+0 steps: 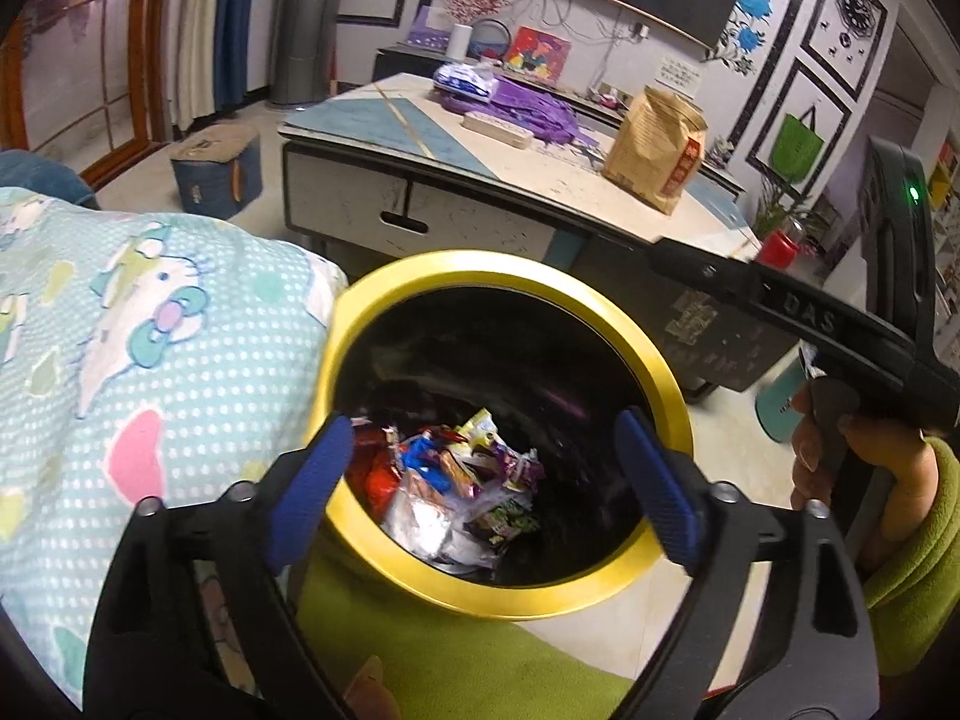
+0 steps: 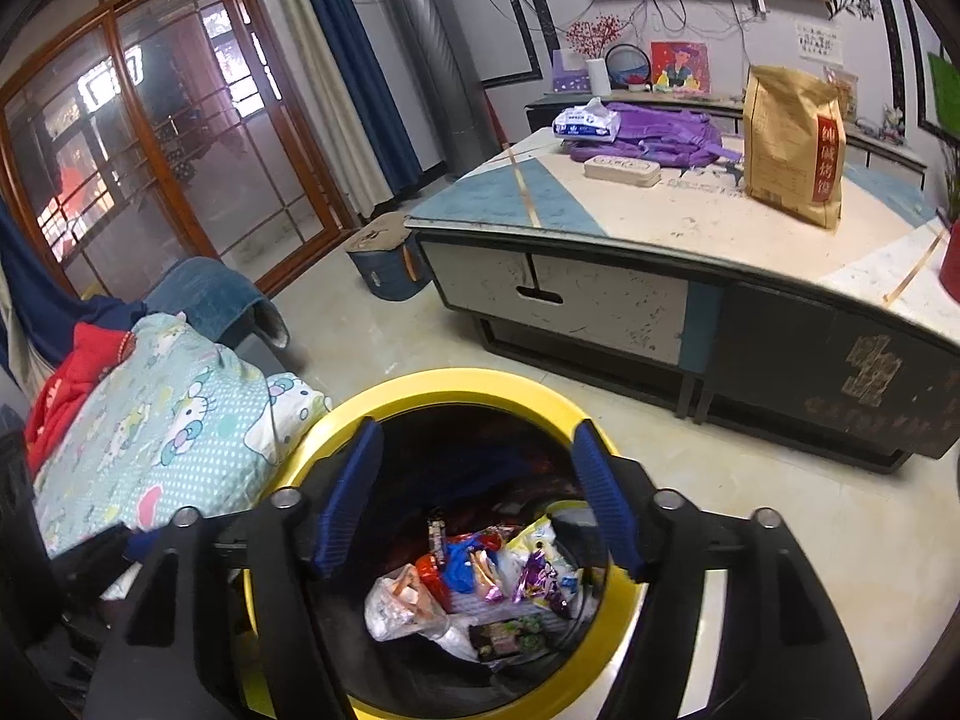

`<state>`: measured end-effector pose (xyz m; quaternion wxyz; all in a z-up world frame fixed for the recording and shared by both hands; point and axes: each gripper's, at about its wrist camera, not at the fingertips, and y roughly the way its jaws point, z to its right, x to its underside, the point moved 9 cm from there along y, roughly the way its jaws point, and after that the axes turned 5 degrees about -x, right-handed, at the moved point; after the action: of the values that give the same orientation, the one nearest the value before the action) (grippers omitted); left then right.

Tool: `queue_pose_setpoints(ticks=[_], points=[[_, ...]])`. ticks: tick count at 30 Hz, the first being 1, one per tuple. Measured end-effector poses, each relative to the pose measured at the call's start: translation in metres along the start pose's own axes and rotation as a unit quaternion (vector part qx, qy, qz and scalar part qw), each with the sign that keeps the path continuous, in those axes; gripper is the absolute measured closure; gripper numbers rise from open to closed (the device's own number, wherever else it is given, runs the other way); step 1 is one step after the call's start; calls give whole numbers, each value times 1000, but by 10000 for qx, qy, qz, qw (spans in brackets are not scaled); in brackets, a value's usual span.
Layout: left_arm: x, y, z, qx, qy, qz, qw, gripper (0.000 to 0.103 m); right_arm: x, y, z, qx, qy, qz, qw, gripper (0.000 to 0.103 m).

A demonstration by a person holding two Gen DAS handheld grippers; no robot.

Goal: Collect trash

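A round bin with a yellow rim [image 1: 510, 264] and a black inside stands on the floor right below both tools. At its bottom lies a heap of coloured snack wrappers and crumpled plastic [image 1: 456, 480]. My left gripper [image 1: 483, 420] hangs over the bin's mouth, its blue pads wide apart with nothing between them. In the right wrist view the right gripper [image 2: 477, 426] is open over the same yellow rim [image 2: 456, 381], above the wrappers [image 2: 480, 576], and holds nothing. A hand in a green sleeve [image 1: 900, 480] grips the other tool's handle at the right edge.
A cartoon-print blanket [image 1: 150, 330] lies against the bin's left side. Behind the bin stands a low coffee table [image 2: 600, 222] carrying a brown paper bag [image 2: 792, 144], a purple bag [image 2: 654, 135], a tissue pack [image 2: 585, 120] and a power strip [image 2: 621, 169]. A blue stool [image 2: 384, 264] sits on the floor.
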<state>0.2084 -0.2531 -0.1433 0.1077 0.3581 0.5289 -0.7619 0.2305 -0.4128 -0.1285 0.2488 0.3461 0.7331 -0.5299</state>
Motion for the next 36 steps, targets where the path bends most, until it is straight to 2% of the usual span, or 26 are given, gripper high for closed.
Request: queue_pose_setpoints(ticks=[2,8,10,14,23,28,36], points=[[-2,-4,-4,-41,-48,36,10000,11,0,-3,0,36,-30,10,10000,30],[-6,-19,-19,-262,-191,174,9993,11,-1,-11,-9,69,-249,19,9997,18],[-8,-27,-27,-363,-262,240,9987,11,-3,-13,-17,43,-364,13,9993,17],[-12,-48,-51,-687,-439,387,9959,11,-5,-21,-43,-40,-662,67,9978,7],[-11,-114,-108,-1471,-791,948,9814,11,1,-43,-123,-553,-1227,289,9905,6],[2,-152,-128,-1913,-755,1239,9708,11,10,-62,-158,-798,-1511,654,9831,6],[25,-196,-134,-2212,-576,1689,9588,11,23,-100,-190,-804,-1649,1543,9708,6]])
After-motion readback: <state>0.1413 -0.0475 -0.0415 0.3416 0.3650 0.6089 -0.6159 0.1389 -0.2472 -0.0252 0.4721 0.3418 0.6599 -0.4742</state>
